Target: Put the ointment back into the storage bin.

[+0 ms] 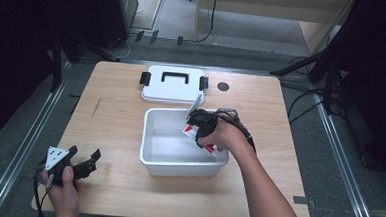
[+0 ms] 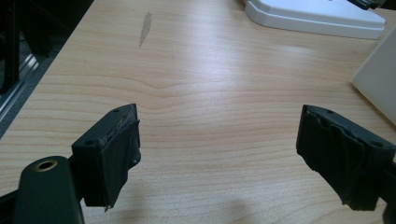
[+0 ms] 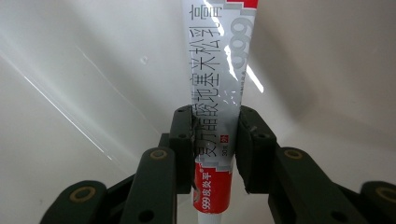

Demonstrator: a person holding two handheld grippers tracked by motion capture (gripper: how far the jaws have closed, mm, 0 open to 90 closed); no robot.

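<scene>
High view: one white bin [image 1: 151, 146] is sitting mid-table, one white lid [image 1: 172, 90] lying just behind it. The right gripper [image 1: 196, 124] is reaching over the bin's far right corner; the left gripper [image 1: 80, 163] is idling near the table's [image 1: 115, 124] front left edge, bare wood between it and the bin.

Left gripper view: jaws are standing wide apart, gripping nothing.

Right gripper view: jaws are clamping one silver-and-red ointment tube [image 3: 222, 88] — inside the bin.

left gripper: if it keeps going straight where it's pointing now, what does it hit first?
Likely nothing soon. The left gripper is open over bare table, and the way ahead looks free. The white box sits off to its right, the white lid farther ahead and right; depth is hard to judge.
</scene>
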